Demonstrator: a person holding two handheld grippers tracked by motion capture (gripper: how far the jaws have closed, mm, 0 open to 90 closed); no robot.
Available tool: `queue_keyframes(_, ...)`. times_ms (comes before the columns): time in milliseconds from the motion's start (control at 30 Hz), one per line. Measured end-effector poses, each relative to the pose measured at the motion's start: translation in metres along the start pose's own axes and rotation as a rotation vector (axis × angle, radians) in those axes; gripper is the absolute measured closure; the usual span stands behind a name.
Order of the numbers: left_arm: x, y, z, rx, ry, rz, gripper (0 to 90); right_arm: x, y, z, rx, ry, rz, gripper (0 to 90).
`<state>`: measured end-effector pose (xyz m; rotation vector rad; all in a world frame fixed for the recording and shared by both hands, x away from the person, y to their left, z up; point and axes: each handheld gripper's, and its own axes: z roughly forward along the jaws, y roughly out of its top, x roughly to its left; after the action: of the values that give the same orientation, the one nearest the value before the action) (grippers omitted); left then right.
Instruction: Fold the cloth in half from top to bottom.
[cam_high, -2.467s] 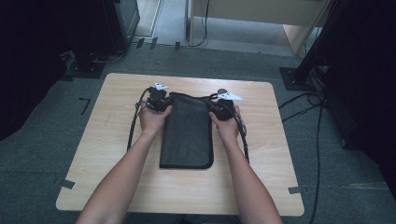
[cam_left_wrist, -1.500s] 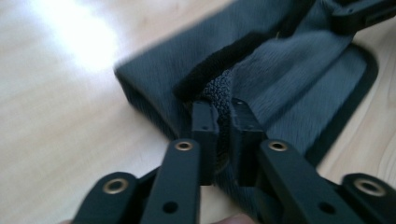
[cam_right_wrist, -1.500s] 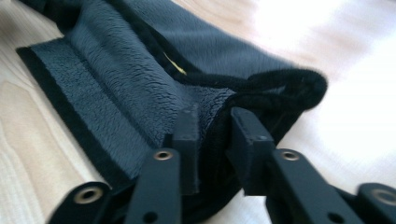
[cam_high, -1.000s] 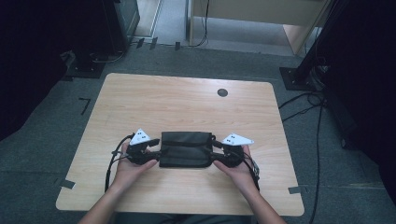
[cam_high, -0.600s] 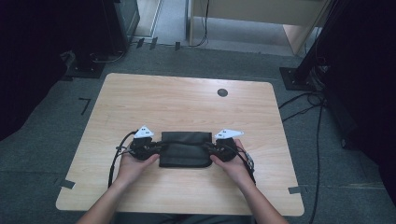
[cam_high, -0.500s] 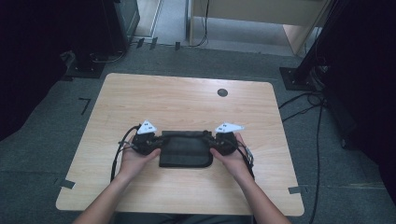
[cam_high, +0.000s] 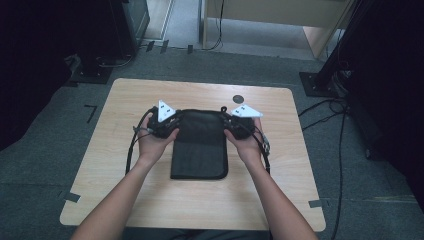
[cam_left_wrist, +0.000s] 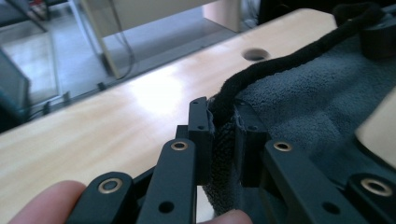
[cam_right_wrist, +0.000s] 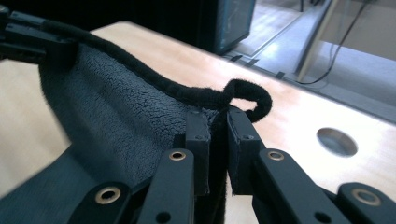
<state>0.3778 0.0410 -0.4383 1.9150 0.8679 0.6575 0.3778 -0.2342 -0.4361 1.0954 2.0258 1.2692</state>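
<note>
Grey carpet floor (cam_high: 60, 145) around a pale wooden desk (cam_high: 125, 100); dark, perhaps curtained, sides; cables (cam_high: 345, 125) trailing right

A dark charcoal-grey fleecy cloth (cam_high: 200, 145) edged in black piping lies on the pale light-wood counter (cam_high: 115, 175), the black left gripper (cam_high: 172, 123) and black right gripper (cam_high: 231, 125) each topped by a light grey three-cornered plate, above dark grey carpet (cam_high: 45, 165).
</note>
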Motion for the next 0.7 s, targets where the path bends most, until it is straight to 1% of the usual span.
queue_keyframes(67, -0.006, -0.016, -0.009, 0.007, -0.035, 0.015, 80.1, 0.008, -0.014, -0.008, 0.009, 0.026, -0.02, 80.9)
queue_keyframes(100, -0.011, -0.026, -0.015, 0.016, -0.053, 0.029, 80.1, 0.013, -0.022, -0.013, 0.017, 0.041, -0.027, 80.9)
queue_keyframes(133, -0.014, -0.032, -0.019, 0.024, -0.067, 0.033, 79.9, 0.018, -0.031, -0.02, 0.025, 0.056, -0.047, 80.9)
queue_keyframes(167, -0.019, -0.04, -0.024, 0.034, -0.085, 0.048, 79.9, 0.022, -0.036, -0.024, 0.032, 0.066, -0.056, 81.0)
queue_keyframes(200, -0.025, -0.047, -0.029, 0.047, -0.096, 0.073, 80.0, 0.026, -0.044, -0.029, 0.043, 0.081, -0.063, 81.1)
queue_keyframes(267, -0.035, -0.062, -0.037, 0.081, -0.133, 0.096, 79.8, 0.033, -0.058, -0.037, 0.069, 0.11, -0.075, 80.7)
queue_keyframes(300, -0.038, -0.068, -0.04, 0.103, -0.153, 0.102, 79.3, 0.036, -0.064, -0.041, 0.086, 0.121, -0.07, 79.2)
queue_keyframes(333, -0.041, -0.073, -0.043, 0.12, -0.176, 0.093, 78.1, 0.037, -0.07, -0.044, 0.103, 0.132, -0.058, 75.5)
queue_keyframes(367, -0.042, -0.078, -0.046, 0.149, -0.204, 0.094, 74.9, 0.038, -0.076, -0.046, 0.131, 0.144, -0.043, 69.2)
queue_keyframes(400, -0.043, -0.081, -0.049, 0.189, -0.22, 0.093, 70.1, 0.037, -0.081, -0.049, 0.156, 0.153, -0.029, 62.9)
queue_keyframes(433, -0.042, -0.085, -0.053, 0.191, -0.232, 0.089, 66.6, 0.035, -0.085, -0.053, 0.174, 0.17, -0.009, 58.7)
queue_keyframes(467, -0.041, -0.087, -0.058, 0.192, -0.254, 0.085, 61.8, 0.032, -0.088, -0.058, 0.175, 0.202, 0.031, 57.6)
queue_keyframes(500, -0.039, -0.087, -0.063, 0.197, -0.277, 0.075, 55.1, 0.029, -0.09, -0.065, 0.163, 0.234, 0.08, 55.5)
queue_keyframes(533, -0.036, -0.087, -0.068, 0.185, -0.299, 0.064, 50.6, 0.025, -0.091, -0.072, 0.153, 0.257, 0.117, 54.2)
queue_keyframes(567, -0.033, -0.085, -0.073, 0.168, -0.324, 0.046, 47.5, 0.022, -0.091, -0.08, 0.149, 0.265, 0.142, 53.6)
queue_keyframes(600, -0.03, -0.082, -0.079, 0.135, -0.352, 0.016, 45.6, 0.019, -0.09, -0.088, 0.138, 0.266, 0.155, 52.5)
queue_keyframes(633, -0.028, -0.08, -0.081, 0.117, -0.363, -0.001, 44.6, 0.017, -0.088, -0.097, 0.118, 0.271, 0.167, 52.4)
queue_keyframes(667, -0.026, -0.077, -0.084, 0.098, -0.374, -0.021, 44.2, 0.015, -0.086, -0.102, 0.104, 0.275, 0.171, 52.7)
queue_keyframes(700, -0.025, -0.073, -0.084, 0.08, -0.372, -0.041, 43.9, 0.015, -0.083, -0.107, 0.084, 0.27, 0.177, 54.3)
